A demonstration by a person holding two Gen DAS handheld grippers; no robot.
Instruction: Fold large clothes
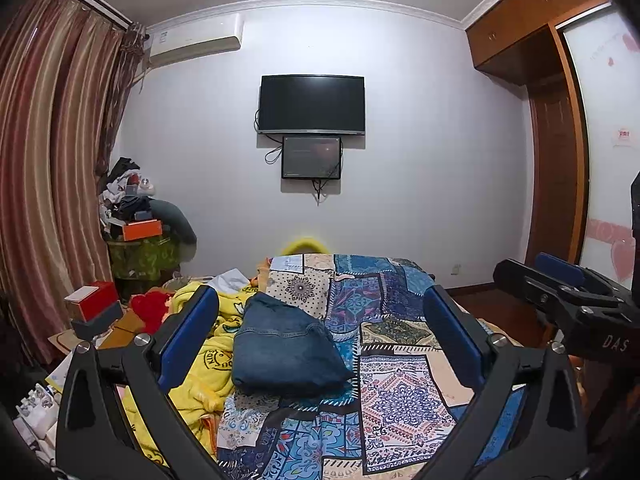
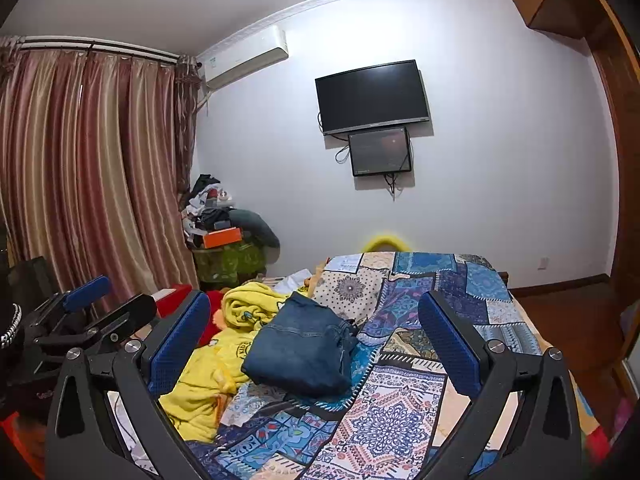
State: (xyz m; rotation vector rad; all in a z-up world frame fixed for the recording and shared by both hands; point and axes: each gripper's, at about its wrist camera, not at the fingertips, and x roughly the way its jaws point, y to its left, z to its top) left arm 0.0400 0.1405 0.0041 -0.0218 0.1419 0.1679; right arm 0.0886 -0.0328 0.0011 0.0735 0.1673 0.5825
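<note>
A folded pair of blue jeans point(image 1: 286, 350) lies on the patchwork bedspread point(image 1: 400, 392); it also shows in the right wrist view point(image 2: 302, 346). My left gripper point(image 1: 320, 320) is open and empty, held above the bed short of the jeans. My right gripper point(image 2: 316, 324) is open and empty too, at about the same distance. The right gripper point(image 1: 560, 292) shows at the right of the left wrist view, and the left gripper point(image 2: 96, 300) at the left of the right wrist view.
A crumpled yellow blanket point(image 1: 204, 364) lies left of the jeans, also in the right wrist view point(image 2: 224, 344). Red boxes point(image 1: 94, 300) and clutter sit by the curtain point(image 1: 48, 160). A piled side table point(image 2: 228, 256) stands in the corner. A wardrobe point(image 1: 560, 140) stands at right.
</note>
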